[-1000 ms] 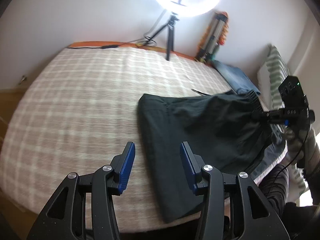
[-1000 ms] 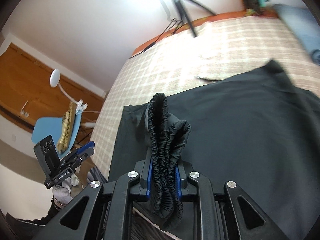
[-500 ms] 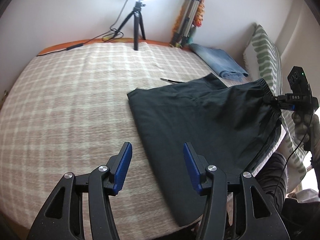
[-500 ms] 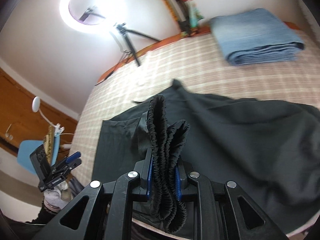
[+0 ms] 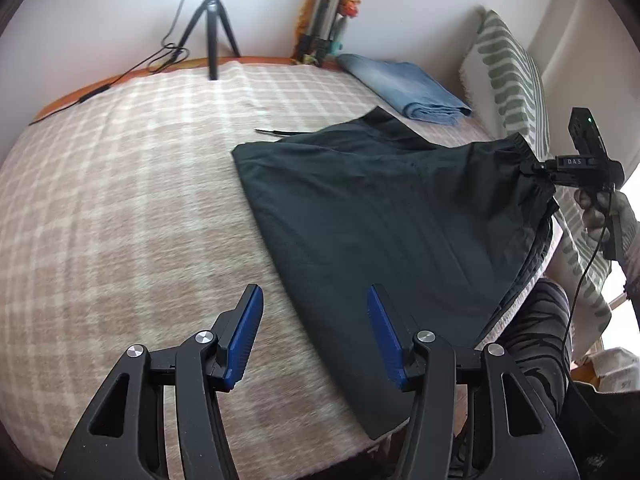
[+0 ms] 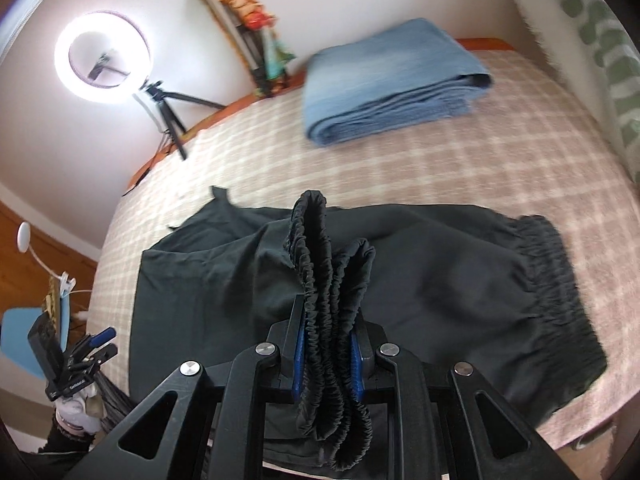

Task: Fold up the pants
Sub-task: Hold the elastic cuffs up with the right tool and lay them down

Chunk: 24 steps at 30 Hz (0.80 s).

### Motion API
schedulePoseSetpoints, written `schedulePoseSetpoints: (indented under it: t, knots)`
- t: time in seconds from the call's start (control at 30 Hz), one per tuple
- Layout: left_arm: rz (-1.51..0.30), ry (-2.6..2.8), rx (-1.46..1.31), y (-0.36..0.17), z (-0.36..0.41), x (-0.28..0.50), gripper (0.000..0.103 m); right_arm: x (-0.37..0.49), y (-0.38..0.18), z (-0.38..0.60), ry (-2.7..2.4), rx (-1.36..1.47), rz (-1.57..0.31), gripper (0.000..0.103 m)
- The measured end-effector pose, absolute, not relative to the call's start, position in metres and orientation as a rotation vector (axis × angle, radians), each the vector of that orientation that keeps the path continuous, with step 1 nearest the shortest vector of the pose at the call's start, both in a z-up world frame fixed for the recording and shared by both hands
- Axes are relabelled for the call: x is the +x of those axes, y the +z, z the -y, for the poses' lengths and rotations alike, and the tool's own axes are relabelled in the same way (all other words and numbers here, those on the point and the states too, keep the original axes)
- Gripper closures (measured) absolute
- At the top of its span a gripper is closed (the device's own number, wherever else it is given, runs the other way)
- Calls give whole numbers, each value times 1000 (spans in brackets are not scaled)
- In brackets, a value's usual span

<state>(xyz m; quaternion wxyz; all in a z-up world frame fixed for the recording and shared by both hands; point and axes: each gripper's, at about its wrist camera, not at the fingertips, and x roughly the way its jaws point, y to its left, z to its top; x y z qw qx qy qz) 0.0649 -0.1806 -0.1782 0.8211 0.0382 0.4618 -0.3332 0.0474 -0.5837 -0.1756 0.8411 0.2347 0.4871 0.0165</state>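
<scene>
Checked bedding covers the bed (image 5: 120, 184), which stands against a pale wall with a ring light (image 6: 102, 56) on a tripod at the far side; the dark pants (image 5: 380, 216) lie spread over the near right part of it, legs doubled, one long edge running toward the left tool (image 5: 315, 328) and the hem end hanging just over the near edge of the bed; the right tool (image 6: 326, 356) is clamped on a bunched length of the elastic waistband (image 6: 328, 300) and holds that end lifted off the bedding, so the step in hand looks like carrying the waist end across to make the next fold; the left tool's jaws have just been opening and stand apart with nothing between them, hovering over the bedding just beside the cloth's edge; the next move probably calls for the left tool to pin or pinch the cloth near its edge while the right lays the waistband down flat and square with the hem; open bedding stretches wide to the left of the pants, while folded blue jeans (image 6: 392, 80) and a striped pillow (image 5: 516, 88) crowd the far right, and the person's knee (image 5: 536, 340) sits close against the near edge.
</scene>
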Motion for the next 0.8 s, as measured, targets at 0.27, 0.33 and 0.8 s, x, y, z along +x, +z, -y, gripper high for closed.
schedulePoseSetpoints:
  t: [0.27,0.33,0.8]
  knots:
    - [-1009,-747,107,-186,200,61,50,38,-181,629,-66,491,-1025,86]
    - [-1015,-753,112,-187,203,60,50,37,-186,641,-92,493,-1031,86]
    - [-1063,-761,106,-199,214,56,50,41,-209,655,-184,375,-1087,72]
